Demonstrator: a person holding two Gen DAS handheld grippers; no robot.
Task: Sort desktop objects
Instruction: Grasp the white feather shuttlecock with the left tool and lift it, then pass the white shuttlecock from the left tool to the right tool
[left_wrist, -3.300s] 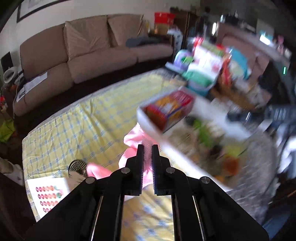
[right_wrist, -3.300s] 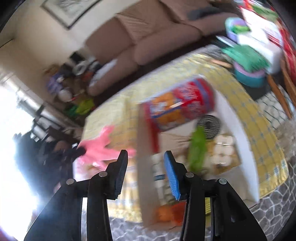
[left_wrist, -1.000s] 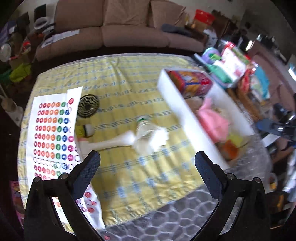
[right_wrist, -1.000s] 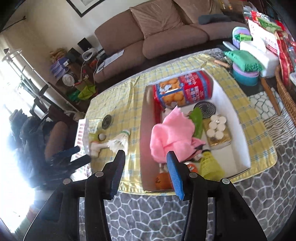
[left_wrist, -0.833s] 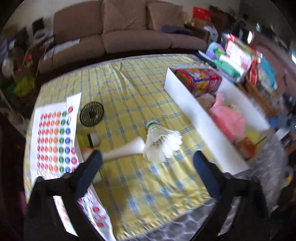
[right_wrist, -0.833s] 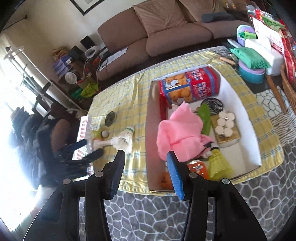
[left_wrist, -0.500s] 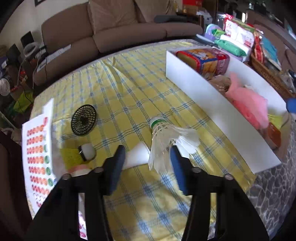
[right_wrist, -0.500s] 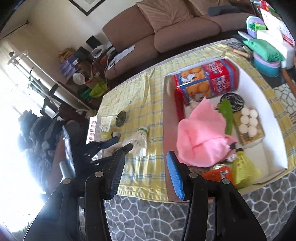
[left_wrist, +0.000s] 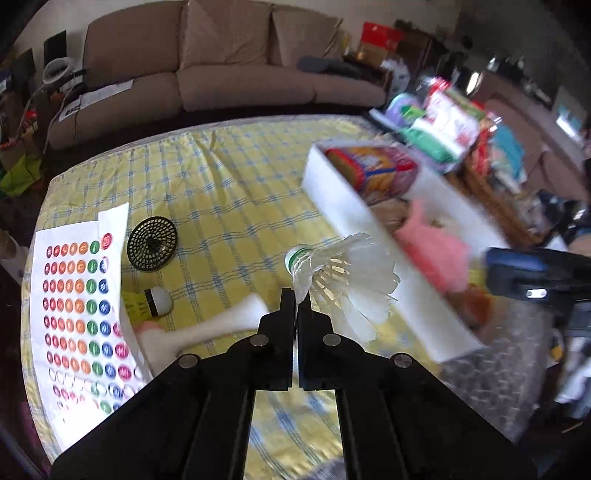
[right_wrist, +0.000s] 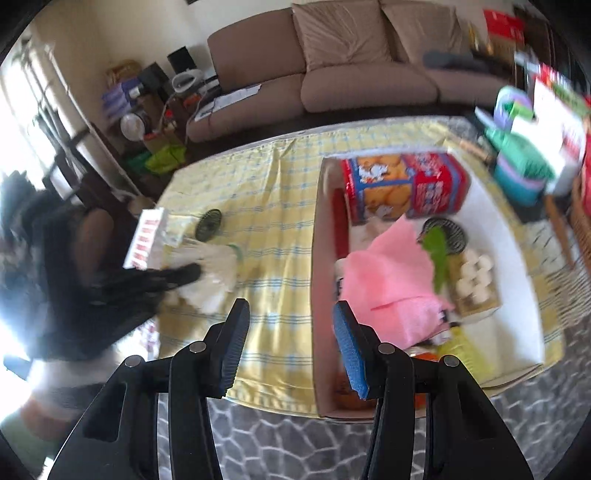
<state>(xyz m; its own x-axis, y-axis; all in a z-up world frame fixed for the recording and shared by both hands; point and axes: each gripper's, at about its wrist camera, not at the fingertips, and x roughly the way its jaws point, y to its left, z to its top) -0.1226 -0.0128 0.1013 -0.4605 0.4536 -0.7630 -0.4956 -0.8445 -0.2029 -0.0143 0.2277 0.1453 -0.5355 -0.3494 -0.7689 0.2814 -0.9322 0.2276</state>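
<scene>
Nearest the left camera, left tongs clamped on a white shuttlecock above the yellow-checked worktop, right tongs parted and empty, then the white box holding a pink cloth.

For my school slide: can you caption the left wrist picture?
Left gripper pinches a white shuttlecock beside the white box.

The left wrist view looks steeply down along the left gripper, close above a white shuttlecock. The right wrist view looks down from farther back, past the right gripper. Both views share the yellow tablecloth, white box and brown sofa.
</scene>
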